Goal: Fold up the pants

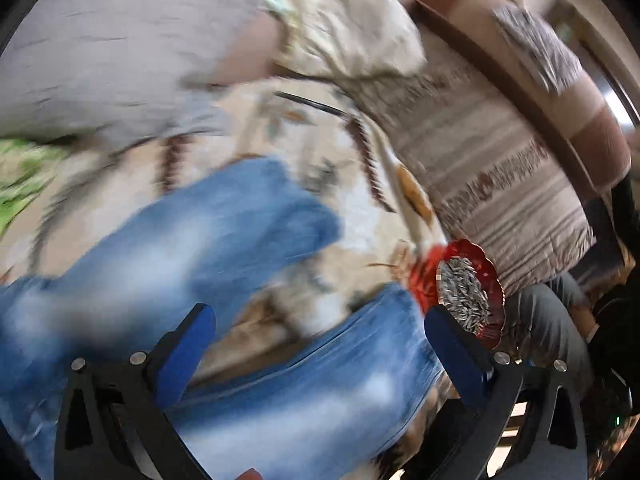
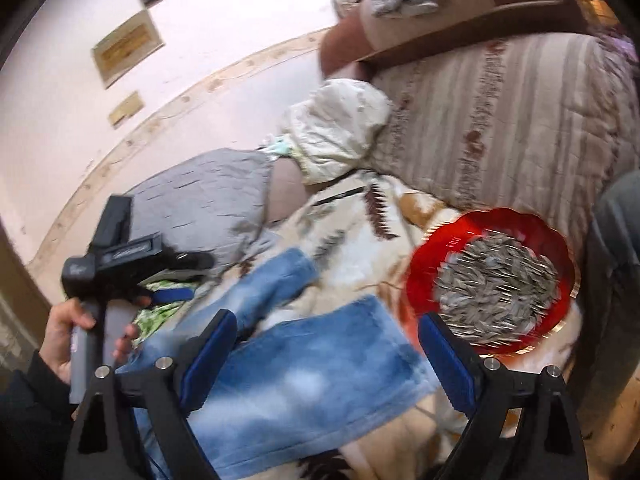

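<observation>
Faded blue jeans lie spread on a patterned cream blanket, the two legs apart. In the right wrist view the jeans lie under and ahead of my gripper. My left gripper is open and empty, just above the jeans; the view is blurred. My right gripper is open and empty above the nearer leg's end. The left gripper also shows in the right wrist view, held by a hand at the left, over the jeans' far side.
A red bowl of sunflower seeds sits on the blanket right of the jeans, close to my right gripper's right finger; it also shows in the left wrist view. A grey pillow, a cream bundle and a striped quilt lie beyond.
</observation>
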{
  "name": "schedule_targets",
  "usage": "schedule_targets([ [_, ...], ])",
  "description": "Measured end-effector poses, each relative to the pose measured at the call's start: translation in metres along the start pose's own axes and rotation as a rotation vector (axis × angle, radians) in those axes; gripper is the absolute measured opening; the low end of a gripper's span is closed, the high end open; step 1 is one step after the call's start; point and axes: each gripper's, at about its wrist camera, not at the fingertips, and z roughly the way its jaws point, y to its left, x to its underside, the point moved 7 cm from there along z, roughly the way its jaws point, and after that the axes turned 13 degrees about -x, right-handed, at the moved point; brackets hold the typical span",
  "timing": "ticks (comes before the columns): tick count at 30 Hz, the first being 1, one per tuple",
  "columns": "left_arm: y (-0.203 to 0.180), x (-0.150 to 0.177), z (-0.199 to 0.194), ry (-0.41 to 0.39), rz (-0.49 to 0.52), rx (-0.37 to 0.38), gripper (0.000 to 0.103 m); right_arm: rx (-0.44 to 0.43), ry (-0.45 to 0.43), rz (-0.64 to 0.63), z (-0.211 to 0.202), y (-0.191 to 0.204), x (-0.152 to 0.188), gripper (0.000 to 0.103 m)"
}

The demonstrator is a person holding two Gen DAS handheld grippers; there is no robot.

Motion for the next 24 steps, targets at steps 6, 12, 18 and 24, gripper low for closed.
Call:
schedule_targets([
  [6,0.076,0.005,-0.038,-0.013,-0.093,-0.047,0.103,-0.119,0.123,-0.009,0.047,0.017,-0.008,0.094],
  [12,0.078,-0.034,-0.013,0.022,-0.106,-0.009,0.103,-0.163,0.329,-0.123,0.125,0.024,-0.028,0.094],
  [18,0.048,-0.075,0.050,0.106,-0.037,0.056,0.103,-0.211,0.500,-0.053,0.197,-0.005,-0.047,0.087],
  [24,0.047,-0.104,0.131,0.220,-0.061,0.082,0.103,-0.218,0.703,0.053,0.269,-0.043,-0.042,0.081],
])
